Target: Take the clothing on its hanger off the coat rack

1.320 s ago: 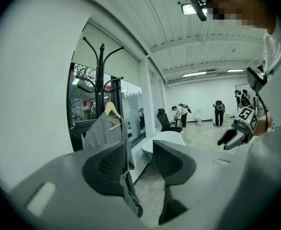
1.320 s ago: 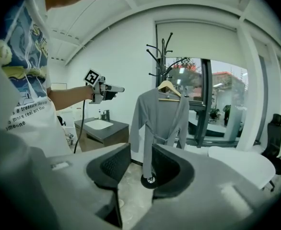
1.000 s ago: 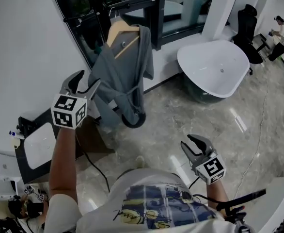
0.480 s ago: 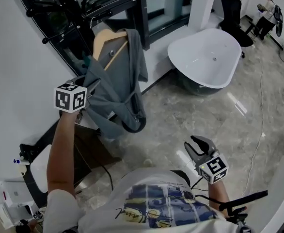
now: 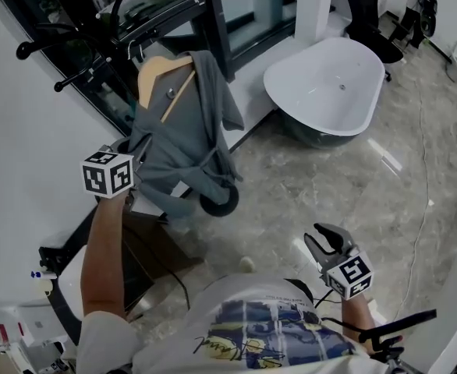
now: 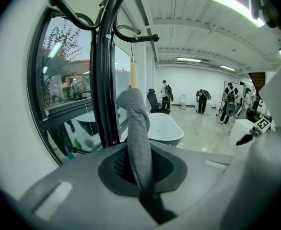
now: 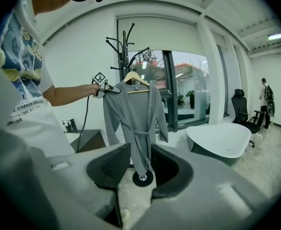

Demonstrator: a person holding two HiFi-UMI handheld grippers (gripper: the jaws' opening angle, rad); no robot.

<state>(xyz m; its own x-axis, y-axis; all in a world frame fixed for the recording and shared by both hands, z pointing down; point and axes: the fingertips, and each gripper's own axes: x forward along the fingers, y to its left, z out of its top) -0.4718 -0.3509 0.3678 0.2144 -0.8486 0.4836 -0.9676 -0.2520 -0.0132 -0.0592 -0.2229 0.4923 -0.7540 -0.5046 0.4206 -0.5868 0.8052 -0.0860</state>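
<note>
A grey robe point(image 5: 188, 139) hangs on a wooden hanger point(image 5: 160, 72) hooked to the black coat rack point(image 5: 96, 33). My left gripper point(image 5: 138, 148) is raised to the robe's left shoulder and shut on a fold of its cloth point(image 6: 139, 138), which runs up from between the jaws toward the hanger point(image 6: 134, 74) and the rack pole point(image 6: 104, 80). The right gripper view shows the whole robe point(image 7: 135, 114) with the left gripper point(image 7: 107, 87) at its shoulder. My right gripper point(image 5: 326, 241) is held low by my right side, open and empty, well away from the rack.
A white bathtub point(image 5: 330, 84) stands to the right of the rack on the marble floor. The rack's round base point(image 7: 143, 178) sits under the robe's hem. A dark cabinet point(image 5: 147, 248) and a cable lie at the left wall. People stand far off in the room.
My left gripper rose to the robe's shoulder and went from open to shut on the cloth. The right gripper stayed low and open.
</note>
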